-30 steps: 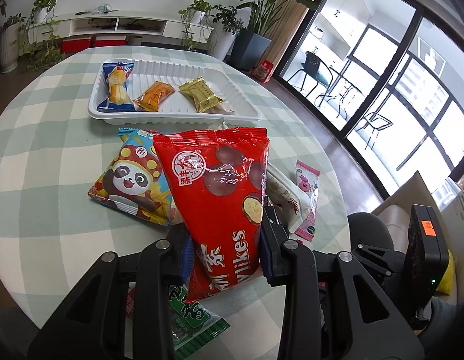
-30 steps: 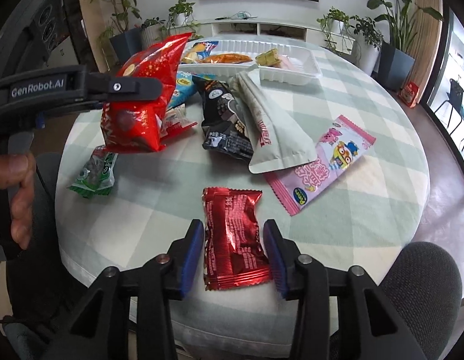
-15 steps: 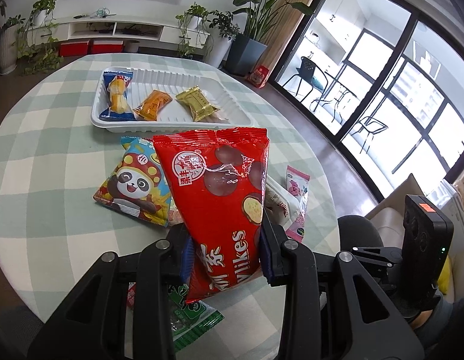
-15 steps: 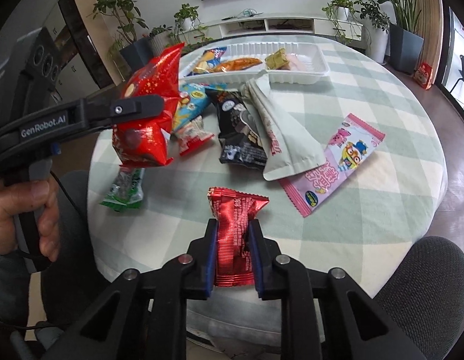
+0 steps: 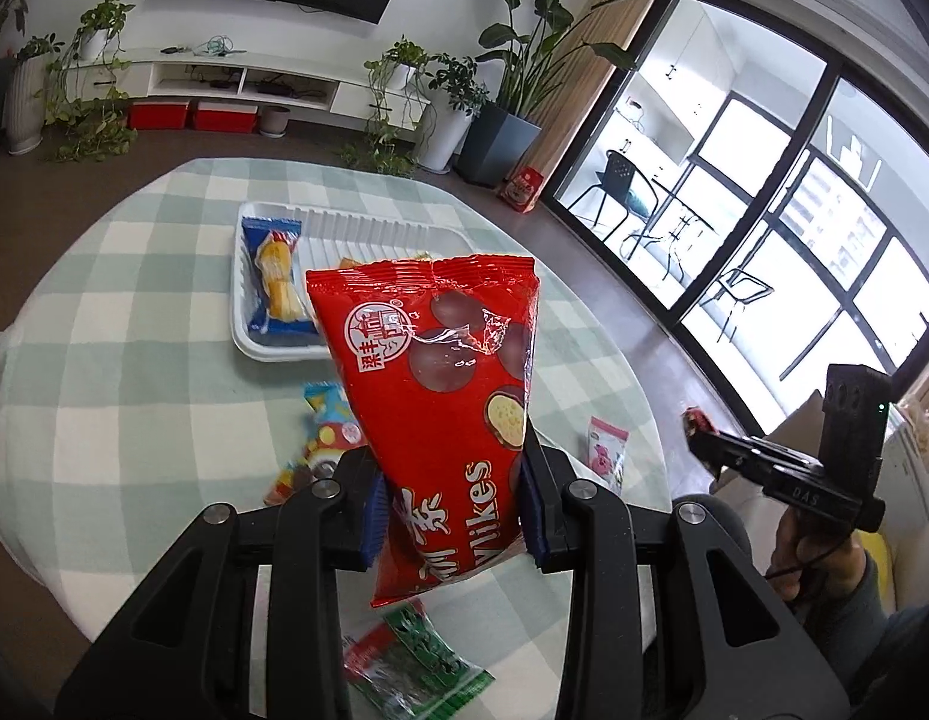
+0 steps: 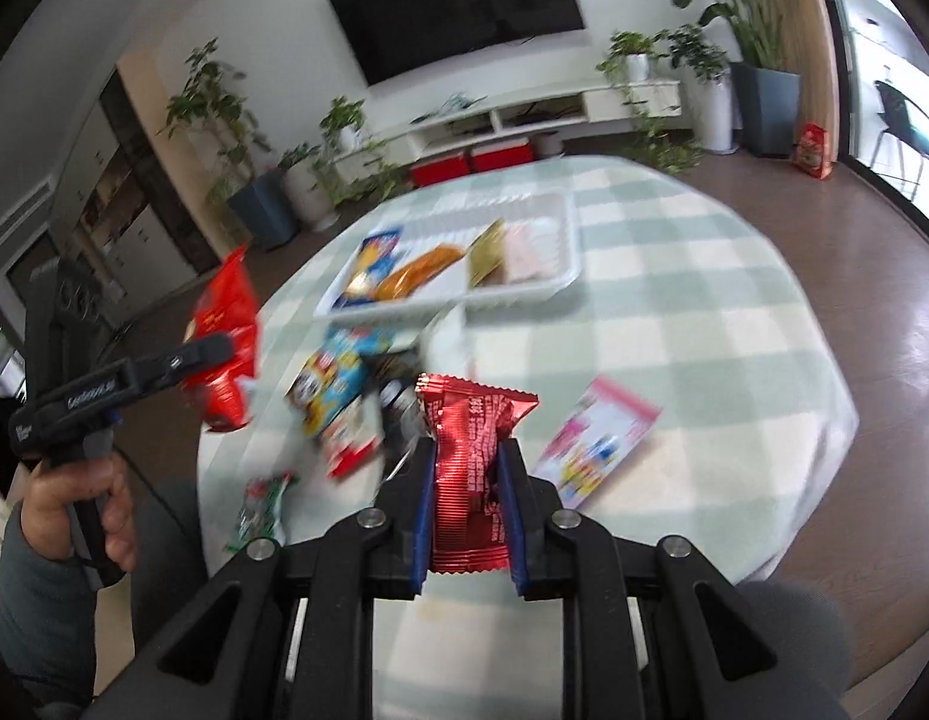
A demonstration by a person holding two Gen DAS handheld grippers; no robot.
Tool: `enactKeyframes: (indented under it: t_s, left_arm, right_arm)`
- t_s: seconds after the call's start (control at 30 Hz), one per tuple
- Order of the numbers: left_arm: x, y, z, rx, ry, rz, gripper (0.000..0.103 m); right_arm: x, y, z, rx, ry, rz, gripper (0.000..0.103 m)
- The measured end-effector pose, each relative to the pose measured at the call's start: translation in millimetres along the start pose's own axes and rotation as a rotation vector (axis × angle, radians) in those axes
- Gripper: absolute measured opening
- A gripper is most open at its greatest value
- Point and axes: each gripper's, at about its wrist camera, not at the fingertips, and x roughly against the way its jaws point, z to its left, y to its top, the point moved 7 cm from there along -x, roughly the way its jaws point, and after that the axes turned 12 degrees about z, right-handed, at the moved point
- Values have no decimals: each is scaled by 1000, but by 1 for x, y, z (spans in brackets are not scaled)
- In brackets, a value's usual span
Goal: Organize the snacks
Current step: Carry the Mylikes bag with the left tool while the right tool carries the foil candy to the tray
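The left claw (image 5: 449, 501) holds the big red bag (image 5: 440, 396) at its lower part; the right claw (image 6: 464, 492) squeezes a small red packet (image 6: 470, 450). Both seem light, soft and slippery. The tray (image 5: 248, 342) lies ahead on the desk (image 5: 134, 396).

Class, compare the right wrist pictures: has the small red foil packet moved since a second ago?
Yes. The small red foil packet, then flat on the checked tablecloth, now hangs above it, clamped in the right gripper.

The left gripper (image 5: 452, 507) clamps a large red Mylikes snack bag (image 5: 434, 408) above the checked round table (image 5: 134, 396). A white tray (image 5: 266, 348) near the table's far edge holds a blue packet (image 5: 275, 276). A green packet (image 5: 413, 663) lies at the near edge.
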Motion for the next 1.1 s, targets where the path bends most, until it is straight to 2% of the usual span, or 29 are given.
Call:
enactKeyframes:
  t_s: [0.13,0.27,0.47,0.63,0.77,0.9,1.1]
  left_arm:
    - [7,45,18,-15,46,-13,32]
    - [0,97,30,-40,85,1,32]
    - [-43,156,42,-71,124,81,32]
    - [-96,178,59,-68,131,181,32]
    - [-138,182,74,-69,156,256,32]
    - [-168,179,87,-68,170,293,32]
    - [-197,177,100,-83,188,345,32]
  right_arm:
    - [20,41,-33,-35,-69,-83,22]
    - [36,92,-52,-52,-101,-165,22]
    - [28,172,-33,26,-104,-231,22]
    - [-21,218,-2,121,-90,-169,22]
    - [-74,232,16,164,-70,-78,22]
    - [-117,224,30,185,-42,19,22]
    - [-163,203,42,218,-40,115,22]
